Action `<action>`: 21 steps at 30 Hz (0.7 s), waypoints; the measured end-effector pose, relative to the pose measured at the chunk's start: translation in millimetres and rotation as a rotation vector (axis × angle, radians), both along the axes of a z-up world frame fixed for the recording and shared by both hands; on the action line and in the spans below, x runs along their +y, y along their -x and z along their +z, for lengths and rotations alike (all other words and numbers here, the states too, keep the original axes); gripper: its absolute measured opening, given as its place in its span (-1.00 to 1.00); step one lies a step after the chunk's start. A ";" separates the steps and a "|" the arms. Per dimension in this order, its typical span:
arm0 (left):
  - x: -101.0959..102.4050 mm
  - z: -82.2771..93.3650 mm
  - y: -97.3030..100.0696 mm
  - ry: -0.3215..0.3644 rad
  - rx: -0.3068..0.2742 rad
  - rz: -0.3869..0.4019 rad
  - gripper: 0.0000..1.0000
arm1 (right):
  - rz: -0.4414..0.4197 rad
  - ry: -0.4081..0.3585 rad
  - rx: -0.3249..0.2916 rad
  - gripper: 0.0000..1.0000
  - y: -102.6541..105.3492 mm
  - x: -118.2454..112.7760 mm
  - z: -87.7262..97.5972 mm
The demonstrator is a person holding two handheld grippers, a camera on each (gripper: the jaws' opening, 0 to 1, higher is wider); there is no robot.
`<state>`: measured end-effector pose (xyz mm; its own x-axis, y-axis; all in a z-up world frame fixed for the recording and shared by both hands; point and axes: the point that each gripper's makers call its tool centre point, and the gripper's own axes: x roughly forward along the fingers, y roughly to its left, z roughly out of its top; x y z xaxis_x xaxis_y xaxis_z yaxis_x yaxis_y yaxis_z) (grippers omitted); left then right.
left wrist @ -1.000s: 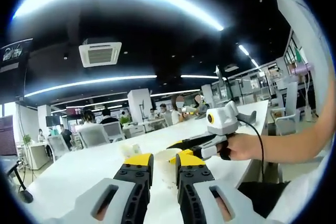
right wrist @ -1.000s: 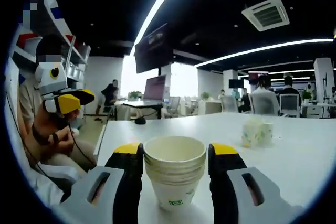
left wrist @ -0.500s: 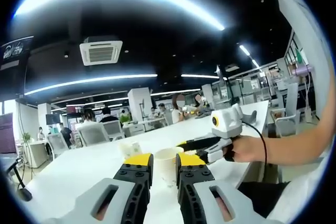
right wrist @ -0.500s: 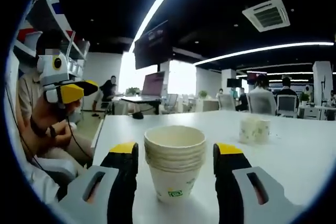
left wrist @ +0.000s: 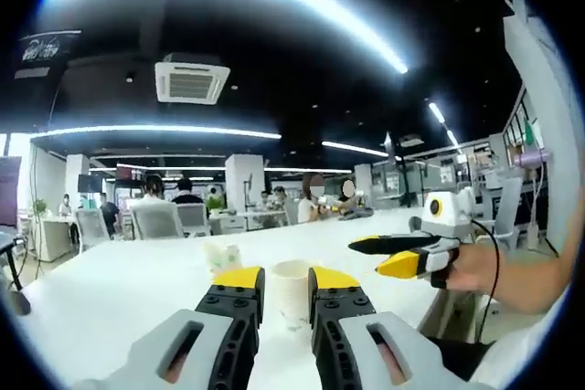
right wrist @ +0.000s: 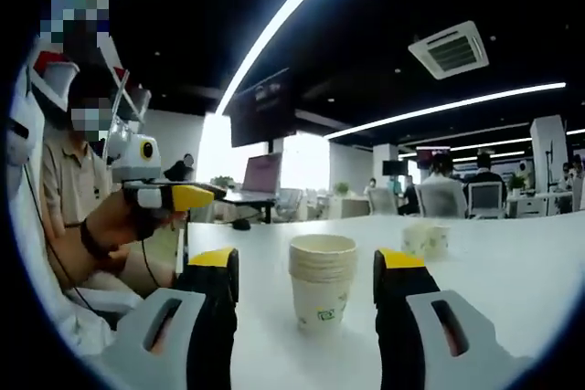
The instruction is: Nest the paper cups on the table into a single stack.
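- Stack of nested paper cups (right wrist: 322, 280) stands upright on the white table (right wrist: 512, 271), between and just beyond the right gripper (right wrist: 307, 273) tips, clear of both jaws. Green mark on its side, near the base.
- Right gripper: jaws spread wide, gripping nothing.
- Left gripper (left wrist: 284, 280): jaws nearly together, a narrow gap between them, nothing clamped. The cup stack (left wrist: 291, 291) is seen through the gap, further out on the table (left wrist: 110, 289).
- A second small group of cups (right wrist: 420, 240) sits further back on the table, well apart from the stack; in the left gripper view it is at (left wrist: 219, 256).
- Right gripper also in the left gripper view (left wrist: 388, 255), held off the table's edge.
- Left gripper in the right gripper view (right wrist: 196, 195), in the person's hand (right wrist: 137, 221).
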<state>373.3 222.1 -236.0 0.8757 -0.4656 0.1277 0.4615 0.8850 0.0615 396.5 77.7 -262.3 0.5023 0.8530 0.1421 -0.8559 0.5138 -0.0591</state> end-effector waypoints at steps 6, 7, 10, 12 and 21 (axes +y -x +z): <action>15.7 0.7 -30.8 -0.003 0.007 0.031 -0.56 | -0.002 -0.011 -0.032 0.18 13.5 -3.3 6.7; 18.9 1.1 -42.5 -0.005 0.007 0.036 -0.56 | -0.001 -0.010 -0.038 0.17 15.3 -3.3 7.6; 29.3 -2.7 -76.9 -0.012 0.012 0.063 -0.53 | 0.001 -0.004 -0.055 0.16 20.4 -3.7 9.9; 35.7 -2.5 -96.7 -0.007 0.006 0.081 -0.53 | 0.002 -0.008 -0.062 0.15 23.2 -5.1 12.1; 38.6 -1.4 -172.2 0.021 0.014 0.072 -0.48 | -0.012 -0.011 -0.077 0.12 27.9 -18.8 21.6</action>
